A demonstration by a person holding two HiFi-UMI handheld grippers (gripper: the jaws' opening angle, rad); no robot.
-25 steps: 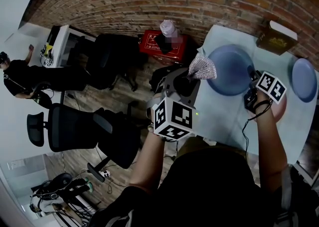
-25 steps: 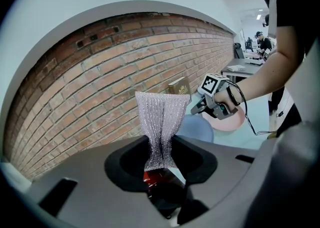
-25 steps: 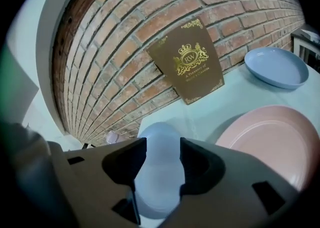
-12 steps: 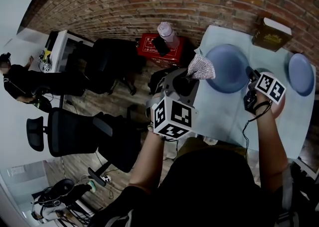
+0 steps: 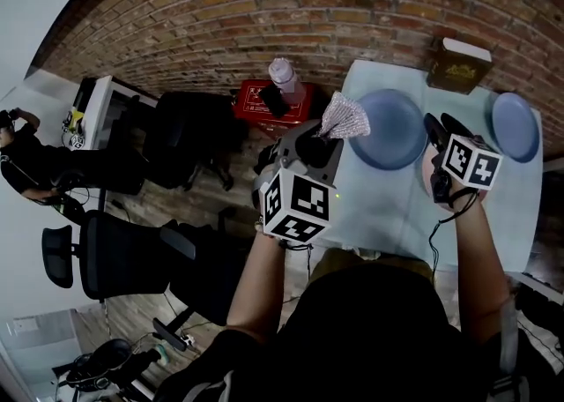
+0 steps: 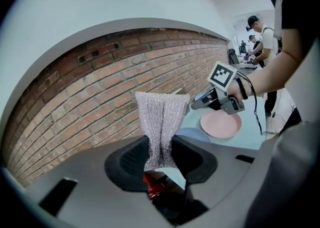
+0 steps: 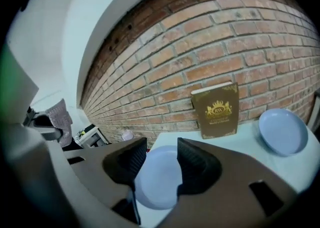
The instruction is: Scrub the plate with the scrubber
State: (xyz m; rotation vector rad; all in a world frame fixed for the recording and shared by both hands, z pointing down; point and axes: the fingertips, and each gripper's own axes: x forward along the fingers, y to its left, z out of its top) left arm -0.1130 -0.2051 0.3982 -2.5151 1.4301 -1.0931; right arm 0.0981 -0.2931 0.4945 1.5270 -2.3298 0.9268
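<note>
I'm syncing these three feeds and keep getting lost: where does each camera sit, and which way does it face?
Head view: on the person's head, looking steeply down at the table; shows both forearms, left gripper and right gripper.
Left gripper view: on the left gripper, facing the brick wall past its fingers, shut on the scrubber; right forearm shows.
Right gripper view: on the right gripper, facing plate and book between its open fingers.
Shared: both gripper views show scrubber and plate.

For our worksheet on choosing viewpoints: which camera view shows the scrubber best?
The left gripper view: the scrubber stands centred and large, pinched by the left gripper, its mesh clear. The head view shows it small, near the blue plate; the right gripper view catches only a scrap at its left edge.
</note>
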